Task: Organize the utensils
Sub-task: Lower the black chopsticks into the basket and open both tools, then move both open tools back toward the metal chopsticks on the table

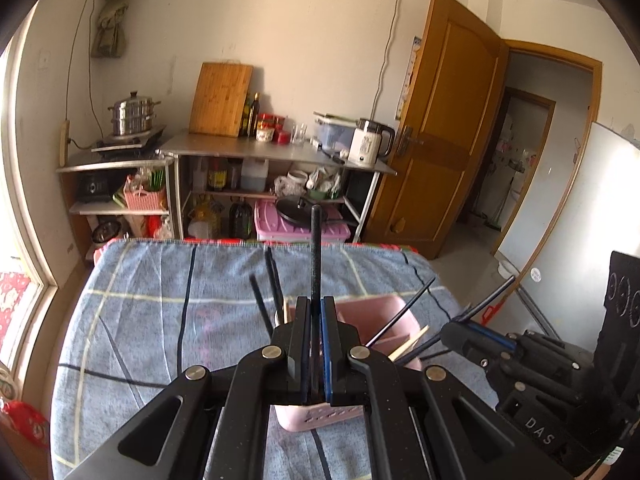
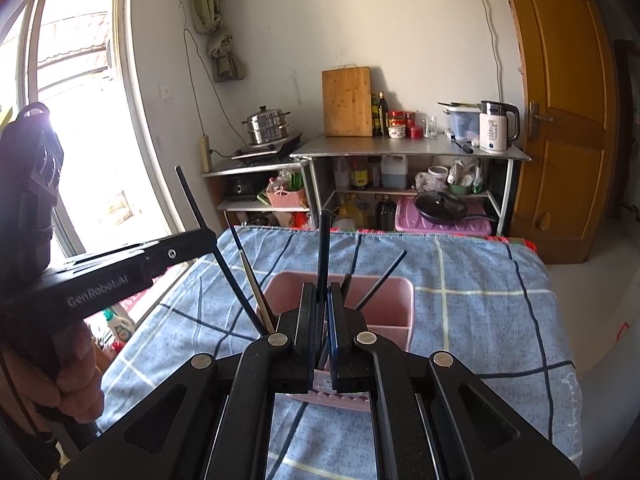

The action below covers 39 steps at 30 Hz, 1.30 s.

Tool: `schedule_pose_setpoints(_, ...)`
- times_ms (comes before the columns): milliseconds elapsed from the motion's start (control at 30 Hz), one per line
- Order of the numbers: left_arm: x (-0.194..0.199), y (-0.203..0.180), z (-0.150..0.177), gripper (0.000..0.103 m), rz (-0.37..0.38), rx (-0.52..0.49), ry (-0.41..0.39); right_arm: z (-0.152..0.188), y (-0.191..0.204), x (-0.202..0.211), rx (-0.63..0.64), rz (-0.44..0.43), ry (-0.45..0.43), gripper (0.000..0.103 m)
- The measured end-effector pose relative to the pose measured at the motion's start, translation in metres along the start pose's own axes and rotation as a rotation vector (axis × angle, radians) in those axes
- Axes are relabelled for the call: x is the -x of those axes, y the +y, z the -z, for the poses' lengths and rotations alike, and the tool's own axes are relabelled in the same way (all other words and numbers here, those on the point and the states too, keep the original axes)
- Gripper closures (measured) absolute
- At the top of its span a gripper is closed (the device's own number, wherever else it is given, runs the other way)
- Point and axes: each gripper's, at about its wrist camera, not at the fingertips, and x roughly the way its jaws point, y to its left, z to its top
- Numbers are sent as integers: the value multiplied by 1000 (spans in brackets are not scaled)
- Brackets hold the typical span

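Note:
A pink plastic utensil holder (image 1: pixel 362 312) stands on the blue plaid cloth; it also shows in the right wrist view (image 2: pixel 384 292). Several black chopsticks (image 1: pixel 272 276) and a pale wooden one (image 1: pixel 408 344) lean in it. My left gripper (image 1: pixel 316 302) is shut on a black chopstick (image 1: pixel 316 252), held upright over the holder. My right gripper (image 2: pixel 322 290) is shut on another black chopstick (image 2: pixel 323 252) above the holder. In the left wrist view the right gripper (image 1: pixel 464 320) shows at the right with a black stick (image 1: pixel 492 296). In the right wrist view the left gripper (image 2: pixel 208 240) holds its chopstick (image 2: pixel 192 200).
The blue plaid cloth (image 1: pixel 140 320) covers the table. Behind it stands a metal shelf (image 1: pixel 276 148) with a cutting board (image 1: pixel 220 100), a kettle (image 1: pixel 368 142) and a steamer pot (image 1: pixel 132 118). A wooden door (image 1: pixel 440 120) stands open at the right. A window (image 2: pixel 80 120) is on the left.

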Motion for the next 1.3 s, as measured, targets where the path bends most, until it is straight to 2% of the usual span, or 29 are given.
schedule_pose_setpoints(200, -23, 6, 25, 99, -9, 7, 76, 14, -3, -17, -11, 1, 51, 98)
schedule_pose_setpoints(433, -25, 17, 35, 98, -16, 30, 93, 20, -9, -22, -41, -22, 93, 98)
schedule_pose_setpoints(867, 19, 9, 55, 97, -18, 31, 37, 25, -8, 23, -40, -28, 34, 93)
schedule_pose_setpoints(1067, 49, -1, 81, 97, -8, 33, -2, 37, -6, 56, -40, -30, -7, 93)
schedule_pose_setpoints(1300, 77, -18, 120, 97, -3, 16, -17, 71, 1, 88, -26, -20, -14, 93)
